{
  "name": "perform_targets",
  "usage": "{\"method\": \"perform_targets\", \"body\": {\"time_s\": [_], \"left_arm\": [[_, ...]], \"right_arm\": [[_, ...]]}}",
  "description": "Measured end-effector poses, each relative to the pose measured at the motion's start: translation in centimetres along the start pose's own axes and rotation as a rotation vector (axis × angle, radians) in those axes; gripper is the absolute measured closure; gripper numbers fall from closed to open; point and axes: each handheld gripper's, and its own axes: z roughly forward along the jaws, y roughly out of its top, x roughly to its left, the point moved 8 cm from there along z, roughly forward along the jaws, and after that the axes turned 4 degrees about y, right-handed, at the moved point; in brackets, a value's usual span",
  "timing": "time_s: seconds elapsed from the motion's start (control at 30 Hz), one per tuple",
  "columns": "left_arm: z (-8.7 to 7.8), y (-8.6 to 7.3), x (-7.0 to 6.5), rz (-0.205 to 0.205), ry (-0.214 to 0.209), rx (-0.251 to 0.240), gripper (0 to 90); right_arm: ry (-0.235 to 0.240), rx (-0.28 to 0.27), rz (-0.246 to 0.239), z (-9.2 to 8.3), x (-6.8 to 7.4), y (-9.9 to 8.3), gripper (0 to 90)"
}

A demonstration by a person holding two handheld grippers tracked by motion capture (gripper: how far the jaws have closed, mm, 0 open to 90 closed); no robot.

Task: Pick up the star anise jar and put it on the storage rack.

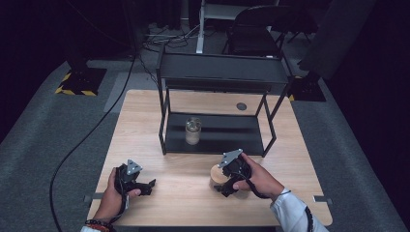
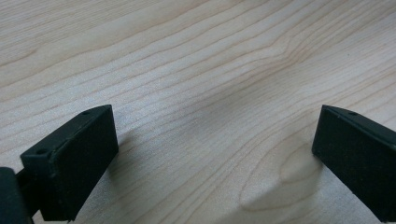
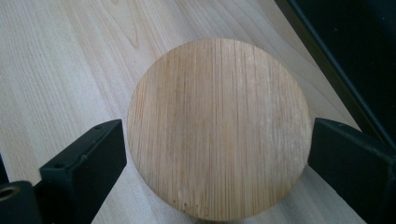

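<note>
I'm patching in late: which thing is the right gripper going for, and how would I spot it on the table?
Start at the black two-tier rack in the middle of the wooden table. In front of its right leg, the right gripper straddles a round wooden lid, lying flat. Unlike the clear glass jar on the rack's lower shelf, it is a low, pale, grained disc.

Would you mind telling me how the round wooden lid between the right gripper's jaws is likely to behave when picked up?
The wooden lid looks like rigid, grained wood, so probably stiff and fairly light. Its smooth round edge may slip or pivot between the right gripper jaws. On edge, it could roll.
</note>
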Motion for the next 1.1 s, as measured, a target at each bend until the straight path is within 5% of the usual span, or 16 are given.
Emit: {"method": "perform_targets", "body": {"time_s": [0.57, 1.1], "left_arm": [[0.0, 0.0, 0.0, 0.001, -0.001, 0.0, 0.0], [0.0, 0.0, 0.0, 0.002, -0.001, 0.0, 0.0]], "right_arm": [[-0.005, 0.086, 0.043, 1.1, 0.1, 0.1, 23.2], [0.009, 0.09, 0.044, 1.1, 0.0, 0.0, 24.3]]}}
